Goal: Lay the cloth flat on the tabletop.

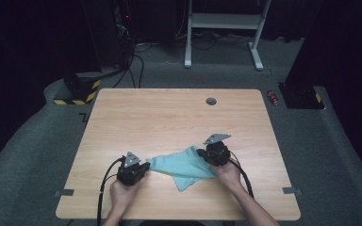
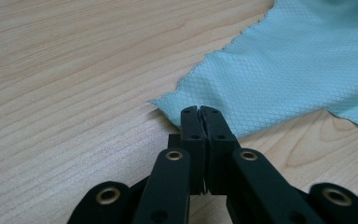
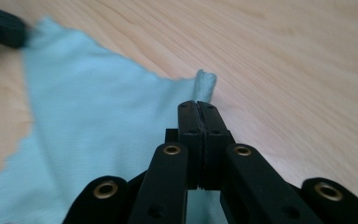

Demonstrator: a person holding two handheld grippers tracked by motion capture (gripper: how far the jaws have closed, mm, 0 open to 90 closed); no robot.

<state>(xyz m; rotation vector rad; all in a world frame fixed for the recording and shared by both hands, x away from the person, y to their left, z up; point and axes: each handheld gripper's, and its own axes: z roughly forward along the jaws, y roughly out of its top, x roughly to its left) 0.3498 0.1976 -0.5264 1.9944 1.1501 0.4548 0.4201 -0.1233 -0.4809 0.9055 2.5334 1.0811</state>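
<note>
A light teal cloth [image 1: 184,165] lies partly spread on the wooden table [image 1: 169,113], near the front. My left gripper [image 1: 147,165] is at the cloth's left corner. In the left gripper view its jaws [image 2: 199,111] are pressed together on the edge of the cloth [image 2: 284,70]. My right gripper [image 1: 202,153] is at the cloth's far right corner. In the right gripper view its jaws [image 3: 197,105] are shut, and a small fold of cloth [image 3: 98,116] sticks up past the tips. A black jaw of the left gripper [image 3: 0,28] shows at the top left of that view.
A grey round grommet [image 1: 211,100] sits in the table's far side. Tape marks [image 1: 64,192] lie near the front corners. Beyond the table stand a white desk frame [image 1: 226,23] and a yellow-black striped base [image 1: 75,94]. A small red object [image 1: 273,97] lies on the floor.
</note>
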